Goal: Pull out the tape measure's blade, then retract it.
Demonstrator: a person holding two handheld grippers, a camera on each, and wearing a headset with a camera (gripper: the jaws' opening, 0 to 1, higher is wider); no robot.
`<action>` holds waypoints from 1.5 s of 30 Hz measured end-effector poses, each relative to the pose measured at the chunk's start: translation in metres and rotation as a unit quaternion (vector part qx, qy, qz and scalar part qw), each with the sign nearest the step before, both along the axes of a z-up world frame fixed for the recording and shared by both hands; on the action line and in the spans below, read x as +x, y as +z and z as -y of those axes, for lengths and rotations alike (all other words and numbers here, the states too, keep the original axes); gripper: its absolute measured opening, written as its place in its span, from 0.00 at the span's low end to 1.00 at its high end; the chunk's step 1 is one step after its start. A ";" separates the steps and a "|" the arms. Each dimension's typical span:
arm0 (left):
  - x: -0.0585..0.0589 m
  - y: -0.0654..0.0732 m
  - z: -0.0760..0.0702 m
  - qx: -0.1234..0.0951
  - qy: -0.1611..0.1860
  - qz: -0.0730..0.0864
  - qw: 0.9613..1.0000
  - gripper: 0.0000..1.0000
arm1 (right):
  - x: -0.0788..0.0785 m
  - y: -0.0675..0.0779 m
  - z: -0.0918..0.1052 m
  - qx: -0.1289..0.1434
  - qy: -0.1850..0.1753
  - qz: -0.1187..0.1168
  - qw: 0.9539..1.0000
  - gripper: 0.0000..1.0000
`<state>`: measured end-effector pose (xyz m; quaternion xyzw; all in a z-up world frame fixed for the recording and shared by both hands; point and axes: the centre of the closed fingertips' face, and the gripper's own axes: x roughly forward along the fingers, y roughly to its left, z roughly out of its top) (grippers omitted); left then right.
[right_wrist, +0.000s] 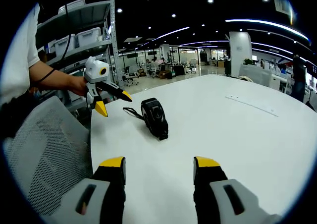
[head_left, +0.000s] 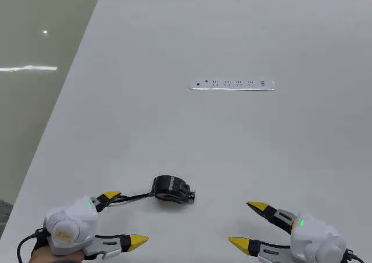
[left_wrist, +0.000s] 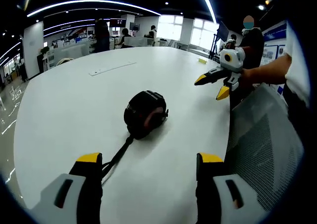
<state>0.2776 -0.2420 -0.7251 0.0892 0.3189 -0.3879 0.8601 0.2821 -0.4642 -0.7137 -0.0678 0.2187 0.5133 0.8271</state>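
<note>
- A black tape measure (head_left: 171,188) is seen low in the head view, a little left of the middle. It is laid on the white surface (head_left: 232,141) and is clamped by neither tongs.
- The left tongs (head_left: 125,216) are held at the lower left of the head view. Their jaws are spread wide apart, with nothing between them.
- A thin black strap (head_left: 131,198) is stretched from the tape measure toward the upper yellow tip of the left tongs. Whether the tip is touched cannot be told.
- In the left gripper view, the tape measure (left_wrist: 145,112) is seen in the middle, just ahead of the left tongs (left_wrist: 149,158). The right tongs (left_wrist: 212,86) are seen at the upper right.
- The right tongs (head_left: 246,223) are held at the lower right of the head view. Their jaws are also spread apart and kept away from the tape measure.
- In the right gripper view, the tape measure (right_wrist: 154,116) is seen above the right tongs (right_wrist: 159,161). The left tongs (right_wrist: 115,104) are seen at the upper left.
- A long white power strip (head_left: 232,84) is laid far up the surface.
</note>
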 end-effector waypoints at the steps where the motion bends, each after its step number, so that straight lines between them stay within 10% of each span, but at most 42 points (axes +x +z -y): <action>1: 0.001 -0.001 0.000 0.001 -0.003 0.000 1.000 0.76 | 0.001 -0.001 -0.001 0.000 0.002 0.002 1.000 0.55; 45: 0.039 -0.021 0.031 0.023 -0.110 -0.007 0.994 0.73 | 0.021 -0.008 -0.028 0.039 0.037 -0.005 0.999 0.52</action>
